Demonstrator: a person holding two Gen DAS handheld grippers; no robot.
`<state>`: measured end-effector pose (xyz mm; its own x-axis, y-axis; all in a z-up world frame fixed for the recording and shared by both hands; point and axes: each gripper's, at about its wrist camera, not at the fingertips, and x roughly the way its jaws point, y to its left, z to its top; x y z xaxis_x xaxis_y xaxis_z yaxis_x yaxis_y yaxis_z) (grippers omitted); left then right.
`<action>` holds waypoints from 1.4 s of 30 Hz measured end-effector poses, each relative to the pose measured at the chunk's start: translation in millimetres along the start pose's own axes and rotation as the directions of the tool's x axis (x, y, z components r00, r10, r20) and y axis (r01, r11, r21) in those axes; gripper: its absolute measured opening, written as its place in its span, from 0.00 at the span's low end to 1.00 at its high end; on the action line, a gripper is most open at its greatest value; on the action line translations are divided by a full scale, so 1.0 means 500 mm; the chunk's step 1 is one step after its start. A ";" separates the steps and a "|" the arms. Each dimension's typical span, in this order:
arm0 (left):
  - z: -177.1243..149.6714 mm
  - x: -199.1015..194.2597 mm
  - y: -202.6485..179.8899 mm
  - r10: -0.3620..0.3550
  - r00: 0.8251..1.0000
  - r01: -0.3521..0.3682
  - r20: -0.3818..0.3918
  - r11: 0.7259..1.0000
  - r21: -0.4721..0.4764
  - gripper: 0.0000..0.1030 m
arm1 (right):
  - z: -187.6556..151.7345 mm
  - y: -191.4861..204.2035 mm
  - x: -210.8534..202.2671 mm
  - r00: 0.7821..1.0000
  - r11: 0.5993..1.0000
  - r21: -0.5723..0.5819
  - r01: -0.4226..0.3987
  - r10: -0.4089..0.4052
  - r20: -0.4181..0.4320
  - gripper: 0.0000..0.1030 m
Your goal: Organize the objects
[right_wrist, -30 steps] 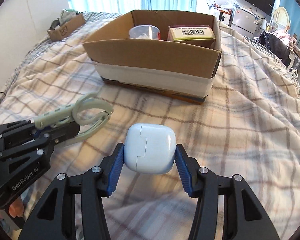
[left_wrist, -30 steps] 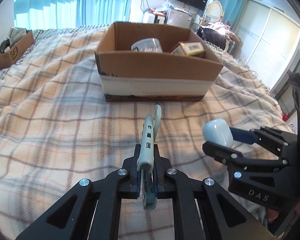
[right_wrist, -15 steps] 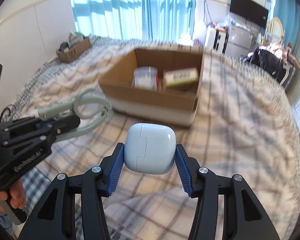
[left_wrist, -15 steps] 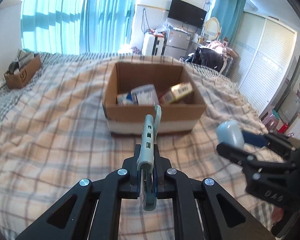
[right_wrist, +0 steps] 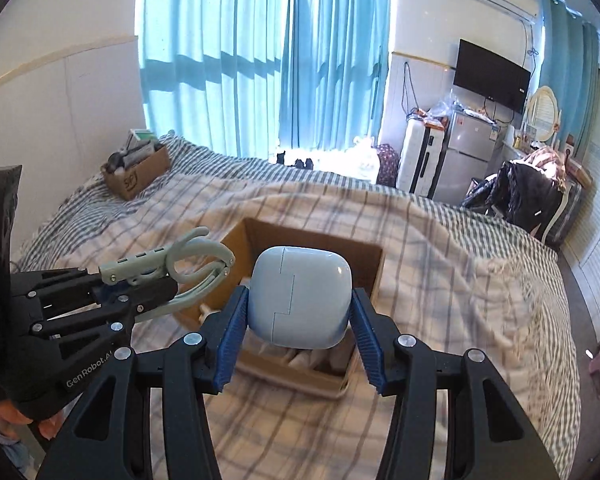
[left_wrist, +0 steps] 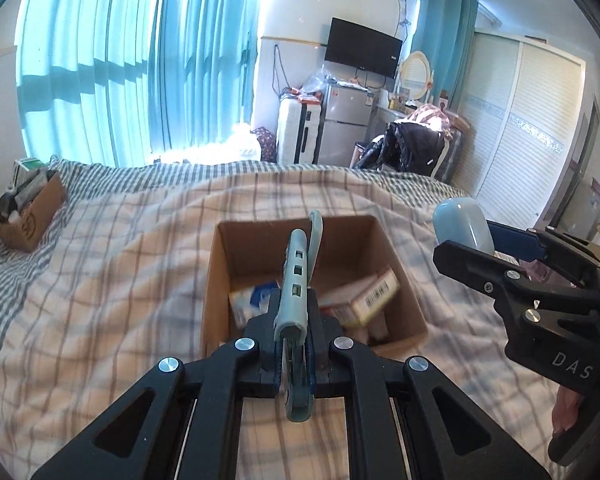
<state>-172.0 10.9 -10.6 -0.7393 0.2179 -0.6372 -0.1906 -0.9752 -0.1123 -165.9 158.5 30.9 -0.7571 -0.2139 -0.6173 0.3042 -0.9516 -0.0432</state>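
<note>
Here, the plaid blanket point(right_wrist: 440, 248) covers the bed and carries the open cardboard box point(left_wrist: 410, 300), which holds a barcoded carton point(left_wrist: 370, 294). Above the box, the right gripper point(right_wrist: 300, 318) is clamped on a pale blue case point(right_wrist: 300, 294). Left of the case, also above the box, the left gripper point(left_wrist: 296, 340) is closed tight on a grey-green clip point(left_wrist: 298, 276).
</note>
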 end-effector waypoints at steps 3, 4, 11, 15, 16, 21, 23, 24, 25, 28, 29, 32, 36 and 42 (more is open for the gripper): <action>0.031 0.051 0.009 0.008 1.000 -0.008 0.005 1.000 0.009 0.08 | 0.023 -0.016 0.058 1.000 1.000 0.014 0.005 -0.005 -0.014 0.49; 0.037 0.069 0.012 0.009 1.000 -0.009 0.001 1.000 0.011 0.08 | 0.028 -0.020 0.077 1.000 1.000 0.017 0.008 -0.008 -0.023 0.49; 0.028 0.197 0.029 0.017 0.997 -0.015 -0.071 1.000 0.024 0.08 | 0.038 -0.054 0.223 0.996 0.998 0.056 0.008 -0.003 -0.084 0.49; 0.006 0.238 0.031 0.030 0.996 -0.024 -0.088 0.997 0.068 0.08 | 0.018 -0.067 0.276 0.993 0.998 0.059 0.009 -0.002 -0.118 0.49; 0.001 0.246 0.032 0.018 0.995 -0.011 -0.095 0.997 0.080 0.08 | 0.011 -0.070 0.281 0.993 0.998 0.063 0.005 0.003 -0.121 0.49; -0.015 0.254 0.035 -0.003 0.994 0.011 -0.113 0.998 0.065 0.11 | -0.004 -0.087 0.269 0.996 0.996 0.087 0.021 -0.013 -0.088 0.68; -0.016 0.245 0.029 -0.011 0.993 0.020 -0.122 0.997 0.074 0.24 | 0.001 -0.093 0.247 0.997 0.993 0.103 0.048 -0.042 -0.062 0.79; -0.015 0.238 0.025 -0.007 0.992 0.017 -0.125 0.997 0.079 0.41 | 0.005 -0.100 0.231 0.998 0.992 0.117 0.050 -0.045 -0.043 0.79; -0.013 0.224 0.021 0.003 0.994 0.006 -0.110 0.997 0.083 0.59 | 0.010 -0.102 0.216 0.998 0.990 0.131 0.050 -0.047 -0.030 0.79; 0.003 0.172 0.018 0.009 0.998 -0.005 -0.058 0.998 0.068 0.66 | 0.025 -0.109 0.170 0.999 0.985 0.168 0.036 -0.034 -0.013 0.79; 0.010 0.157 0.018 -0.002 0.998 0.006 -0.062 0.998 0.059 0.66 | 0.029 -0.108 0.155 0.999 0.985 0.172 0.033 -0.031 -0.012 0.79; 0.028 0.104 0.014 0.020 0.999 -0.019 -0.034 0.999 0.050 0.69 | 0.041 -0.096 0.103 0.999 0.988 0.147 0.048 -0.048 -0.003 0.79; 0.054 0.017 0.016 0.052 0.998 -0.053 0.041 0.998 0.029 0.86 | 0.060 -0.075 0.009 0.995 0.991 0.112 0.079 -0.085 0.049 0.79; 0.081 -0.118 0.010 0.074 0.987 -0.081 0.139 0.996 0.042 0.93 | 0.070 -0.046 -0.149 0.982 0.991 0.079 0.108 -0.118 0.144 0.84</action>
<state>-155.6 -5.0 57.3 -0.8342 0.1482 -0.5312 -0.1571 -0.9872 -0.0288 -136.7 188.8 105.3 -0.8633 -0.1293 -0.4878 0.1743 -0.9835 -0.0478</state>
